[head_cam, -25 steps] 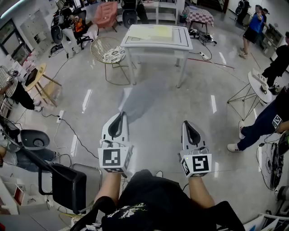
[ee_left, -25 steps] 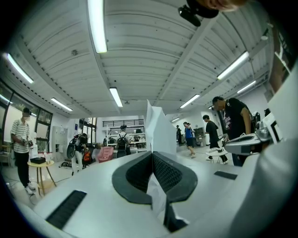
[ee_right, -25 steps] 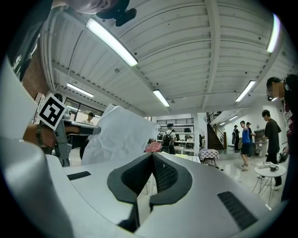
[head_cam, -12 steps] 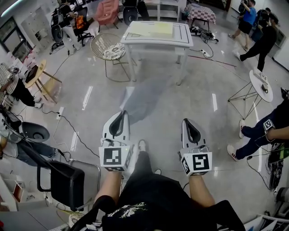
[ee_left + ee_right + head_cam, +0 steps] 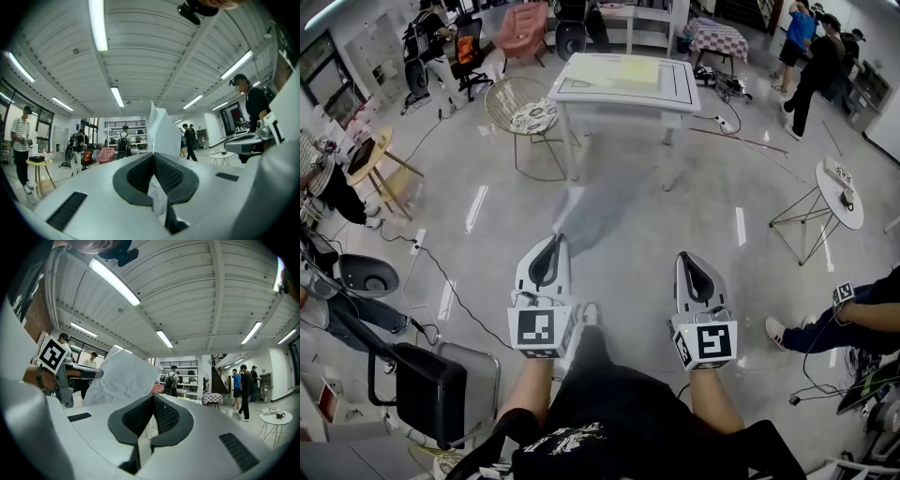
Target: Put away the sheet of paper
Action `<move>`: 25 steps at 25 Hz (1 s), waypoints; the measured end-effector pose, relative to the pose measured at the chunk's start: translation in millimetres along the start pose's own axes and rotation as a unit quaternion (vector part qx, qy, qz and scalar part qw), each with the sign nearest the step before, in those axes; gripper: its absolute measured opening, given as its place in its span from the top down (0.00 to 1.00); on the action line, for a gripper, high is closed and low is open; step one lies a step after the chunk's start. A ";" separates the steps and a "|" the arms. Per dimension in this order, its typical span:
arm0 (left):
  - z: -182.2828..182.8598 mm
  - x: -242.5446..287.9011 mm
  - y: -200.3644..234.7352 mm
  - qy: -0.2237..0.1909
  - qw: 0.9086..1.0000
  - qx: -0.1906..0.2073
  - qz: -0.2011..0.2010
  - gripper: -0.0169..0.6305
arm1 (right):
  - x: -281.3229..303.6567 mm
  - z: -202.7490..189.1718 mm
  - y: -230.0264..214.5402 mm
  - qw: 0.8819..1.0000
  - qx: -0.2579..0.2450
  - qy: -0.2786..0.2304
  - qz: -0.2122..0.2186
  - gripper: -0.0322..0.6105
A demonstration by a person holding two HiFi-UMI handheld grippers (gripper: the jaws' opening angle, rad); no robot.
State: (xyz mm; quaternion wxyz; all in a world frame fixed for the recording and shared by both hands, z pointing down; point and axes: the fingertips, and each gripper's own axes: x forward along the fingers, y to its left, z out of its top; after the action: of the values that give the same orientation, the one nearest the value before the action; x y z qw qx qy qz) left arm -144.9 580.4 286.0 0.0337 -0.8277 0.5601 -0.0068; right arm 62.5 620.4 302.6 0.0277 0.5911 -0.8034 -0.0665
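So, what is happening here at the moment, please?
A person holds a pair of tongs in each hand, both pointing level over the open floor of a busy workroom. The left tongs are shut on a white sheet of paper, which sticks out ahead of them. The right tongs are shut with nothing between them. A white table stands further ahead. The paper is not yet put away.
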 end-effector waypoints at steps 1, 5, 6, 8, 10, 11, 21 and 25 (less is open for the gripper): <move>-1.2 5.2 1.0 0.000 1.000 0.001 0.000 0.97 | 4.4 -0.8 -2.2 1.000 0.000 -0.001 0.000 0.95; 0.3 27.9 4.5 -0.002 1.000 0.004 -0.004 0.97 | 25.2 0.1 -12.8 1.000 -0.001 -0.006 -0.003 0.95; 1.4 33.2 4.8 -0.002 1.000 0.002 -0.005 0.97 | 30.0 0.1 -15.8 1.000 -0.001 -0.007 -0.003 0.95; 3.7 42.8 6.8 -0.003 1.000 -0.003 -0.004 0.97 | 39.3 1.5 -19.8 1.000 -0.002 -0.008 -0.003 0.95; 7.1 52.9 10.1 -0.003 1.000 -0.003 -0.004 0.97 | 48.9 6.0 -22.7 1.000 -0.001 -0.011 -0.002 0.95; 9.4 58.4 11.7 -0.004 1.000 0.000 -0.005 0.97 | 53.8 8.2 -24.8 1.000 0.000 -0.011 -0.003 0.95; 7.8 103.9 29.8 0.006 1.000 0.009 -0.020 0.97 | 100.7 -0.1 -34.4 1.000 0.017 0.000 -0.011 0.95; -2.3 122.0 45.3 0.013 1.000 0.009 -0.025 0.97 | 125.4 -6.9 -31.5 1.000 0.016 0.001 -0.011 0.95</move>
State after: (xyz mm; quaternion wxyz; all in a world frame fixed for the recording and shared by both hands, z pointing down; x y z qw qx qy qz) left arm -141.5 450.3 282.2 0.0334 -0.8408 0.5398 -0.0232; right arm 55.6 491.1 300.8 0.0181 0.6001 -0.7979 -0.0532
